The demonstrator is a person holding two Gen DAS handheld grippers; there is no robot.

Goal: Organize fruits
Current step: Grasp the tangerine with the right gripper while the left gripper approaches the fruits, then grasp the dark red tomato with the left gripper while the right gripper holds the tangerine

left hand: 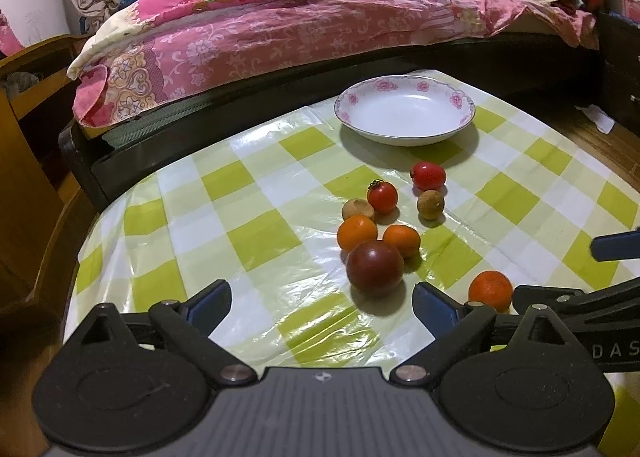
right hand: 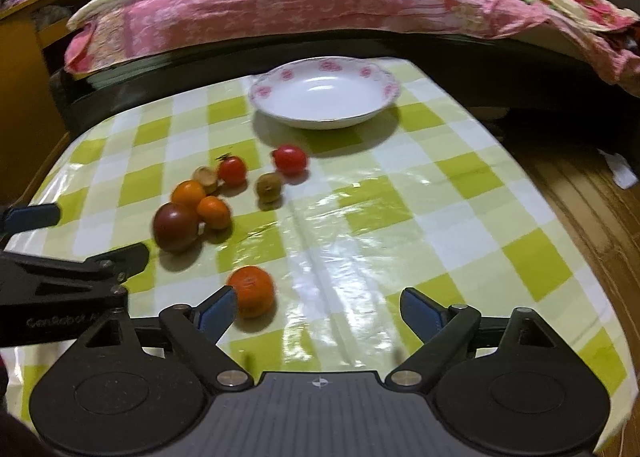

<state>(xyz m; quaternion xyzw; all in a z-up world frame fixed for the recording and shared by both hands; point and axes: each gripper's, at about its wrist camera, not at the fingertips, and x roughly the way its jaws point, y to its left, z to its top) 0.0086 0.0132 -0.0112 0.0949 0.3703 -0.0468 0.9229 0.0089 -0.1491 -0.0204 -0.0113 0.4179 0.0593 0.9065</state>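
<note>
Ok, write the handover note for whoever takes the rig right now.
Left gripper: open, empty, near the dark tomato.
Right gripper: open, empty, its left finger beside the lone orange.
Plate: empty, at the table's far side.
Cluster mid-table: two oranges, two red tomatoes, two brown longans.
Done: nothing in the plate.
Left: presumably all eight fruits.

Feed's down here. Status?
Both grippers, left and right, open, empty. Seven fruits loose on cloth; bowl empty. Nothing blocking.

Right wrist view motion-blurred: tangerine [right hand: 252, 291] by the left fingertip is soft-edged. In the left wrist view the right gripper [left hand: 560, 273] is cut off at the frame edge.
</note>
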